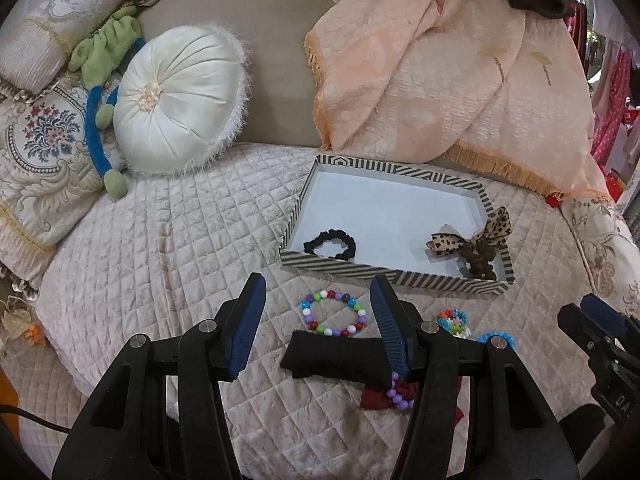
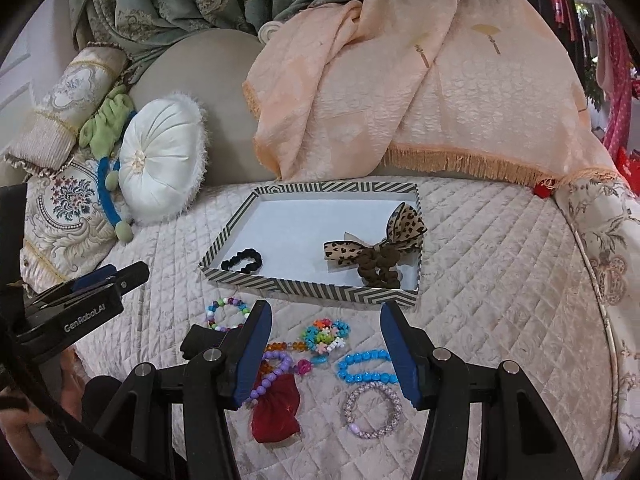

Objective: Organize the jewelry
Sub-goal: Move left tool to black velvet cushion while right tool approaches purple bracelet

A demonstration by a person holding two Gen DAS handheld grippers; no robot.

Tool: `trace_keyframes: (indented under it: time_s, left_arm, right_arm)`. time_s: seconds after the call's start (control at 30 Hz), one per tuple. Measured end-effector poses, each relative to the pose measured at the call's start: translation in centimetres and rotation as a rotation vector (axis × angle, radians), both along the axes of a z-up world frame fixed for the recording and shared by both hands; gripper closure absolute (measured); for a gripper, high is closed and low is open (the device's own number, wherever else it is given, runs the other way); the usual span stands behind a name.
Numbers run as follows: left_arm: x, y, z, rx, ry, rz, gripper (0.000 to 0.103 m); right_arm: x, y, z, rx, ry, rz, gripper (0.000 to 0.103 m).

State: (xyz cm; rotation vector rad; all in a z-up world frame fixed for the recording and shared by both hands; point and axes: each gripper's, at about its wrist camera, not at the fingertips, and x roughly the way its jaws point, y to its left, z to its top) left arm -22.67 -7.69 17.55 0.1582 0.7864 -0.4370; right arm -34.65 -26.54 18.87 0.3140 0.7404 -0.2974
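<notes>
A striped tray (image 1: 396, 280) (image 2: 312, 290) lies on the quilted bed and holds a black scrunchie (image 1: 330, 245) (image 2: 242, 261) and a leopard-bow scrunchie (image 1: 476, 248) (image 2: 376, 258). In front of it lie a multicolour bead bracelet (image 1: 334, 314) (image 2: 228, 314), a black pouch (image 1: 336, 360), a flower-bead bracelet (image 2: 326, 334), a blue bracelet (image 2: 366, 368), a lilac woven bracelet (image 2: 374, 410), a purple bead bracelet (image 2: 272, 372) and a red pouch (image 2: 276, 412). My left gripper (image 1: 318, 292) hovers open over the black pouch. My right gripper (image 2: 325, 312) hovers open above the bracelets, holding nothing.
A round white cushion (image 1: 180, 100), patterned pillows (image 1: 36, 152) and a green soft toy (image 1: 108, 52) crowd the back left. A peach fringed throw (image 2: 440, 100) hangs behind the tray. The bed's rounded edge (image 2: 600, 340) drops off at right.
</notes>
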Motion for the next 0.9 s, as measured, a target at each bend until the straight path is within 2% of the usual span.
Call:
trace_keyframes:
  time_s: [0.47, 0.63, 0.9]
  left_arm:
    - [0.7, 2.3, -1.1, -0.026, 0.094, 0.015, 0.049]
    - [1.9, 3.9, -2.0, -0.046, 0.163, 0.043, 0.049]
    - [3.2, 4.4, -4.9, -0.083, 0.290, 0.027, 0.049]
  right_arm:
    - [-0.7, 0.0, -0.4, 0.009, 0.023, -0.004, 0.048]
    - [-1.0, -0.2, -0.9, 0.030, 0.029, 0.000, 0.047]
    - [-1.0, -0.4, -3.2, 0.101, 0.063, 0.068, 0.047]
